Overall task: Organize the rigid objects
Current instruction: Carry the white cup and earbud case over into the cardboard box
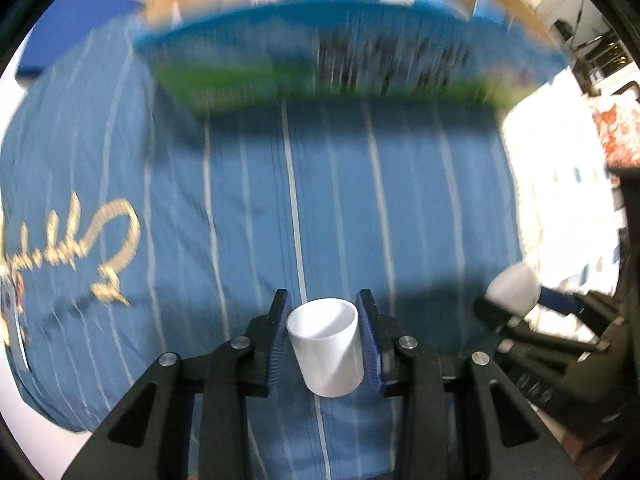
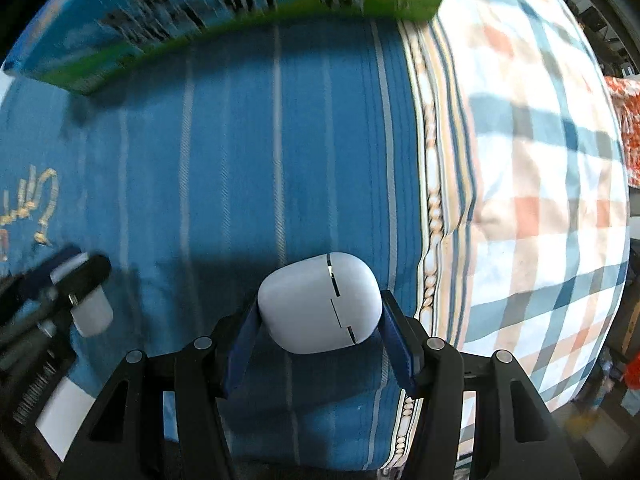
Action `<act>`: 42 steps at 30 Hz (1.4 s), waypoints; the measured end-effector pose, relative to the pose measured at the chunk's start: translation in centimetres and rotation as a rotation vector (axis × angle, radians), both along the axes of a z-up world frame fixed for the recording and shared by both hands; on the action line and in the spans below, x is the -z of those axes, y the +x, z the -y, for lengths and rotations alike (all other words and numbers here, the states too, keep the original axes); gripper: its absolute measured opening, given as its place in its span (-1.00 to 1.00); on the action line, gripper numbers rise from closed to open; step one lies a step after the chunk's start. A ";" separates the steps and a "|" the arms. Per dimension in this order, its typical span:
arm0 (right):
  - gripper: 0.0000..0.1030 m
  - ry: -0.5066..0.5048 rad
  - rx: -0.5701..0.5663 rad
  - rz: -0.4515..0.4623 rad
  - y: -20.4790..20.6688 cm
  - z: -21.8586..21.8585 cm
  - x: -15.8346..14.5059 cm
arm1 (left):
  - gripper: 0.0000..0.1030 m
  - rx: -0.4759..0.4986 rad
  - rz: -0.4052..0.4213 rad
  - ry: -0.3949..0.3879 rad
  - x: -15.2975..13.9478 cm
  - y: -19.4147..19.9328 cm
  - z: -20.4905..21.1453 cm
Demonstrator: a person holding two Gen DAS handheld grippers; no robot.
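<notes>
The left gripper (image 1: 324,344) pinches a small white cup (image 1: 325,346) between its two blue pads (image 1: 370,344). The cup is plain and smooth, its open top tipped up toward the camera, and nothing shows inside it. It is held above the blue striped cloth (image 1: 248,184), near the cloth's near edge. The right gripper (image 2: 320,320) squeezes a white earbud case (image 2: 318,302) from both sides. The case is round-cornered and shiny, with a thin dark seam running across it. It is shut, so what is in it cannot be seen. It hangs over the blue striped cloth, close to that cloth's right edge, where a checked cloth (image 2: 532,184) begins. At the far edge of the blue striped cloth stands a big blue and green box (image 1: 340,60). It is blurry. Its inside is hidden from here. Gold writing (image 1: 80,248) is stitched on the left side of the cloth.
</notes>
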State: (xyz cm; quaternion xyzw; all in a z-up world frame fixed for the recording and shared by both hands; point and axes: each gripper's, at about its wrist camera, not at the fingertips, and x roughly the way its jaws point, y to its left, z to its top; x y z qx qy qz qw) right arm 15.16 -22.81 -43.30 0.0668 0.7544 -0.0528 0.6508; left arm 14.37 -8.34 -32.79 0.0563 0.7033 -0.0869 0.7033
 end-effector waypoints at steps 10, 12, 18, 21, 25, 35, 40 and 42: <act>0.17 0.033 -0.005 0.245 5.4 0.8 -11.8 | -0.43 0.007 0.254 -0.102 -12.3 6.7 0.3; 0.17 0.032 -0.012 0.292 6.6 0.7 -14.1 | -0.43 0.006 0.293 -0.122 -14.2 8.2 -0.1; 0.17 0.044 -0.014 0.369 9.9 0.5 -18.1 | -0.43 -0.006 0.367 -0.153 -17.5 10.9 -0.4; 0.17 0.047 -0.010 0.387 11.1 1.0 -18.6 | -0.43 -0.013 0.389 -0.164 -18.6 12.4 -0.3; 0.17 0.056 -0.005 0.378 13.4 1.5 -18.1 | -0.43 -0.010 0.404 -0.166 -19.4 13.9 -0.1; 0.17 0.056 0.053 0.236 19.3 4.6 -10.8 | -0.43 -0.031 0.229 -0.196 -12.5 19.6 0.3; 0.17 0.046 0.082 0.133 21.8 6.1 -6.0 | -0.43 -0.020 0.088 -0.182 -6.2 22.5 1.4; 0.17 0.037 0.079 0.107 22.5 6.3 -4.6 | -0.43 -0.010 0.027 -0.172 -3.8 23.3 1.9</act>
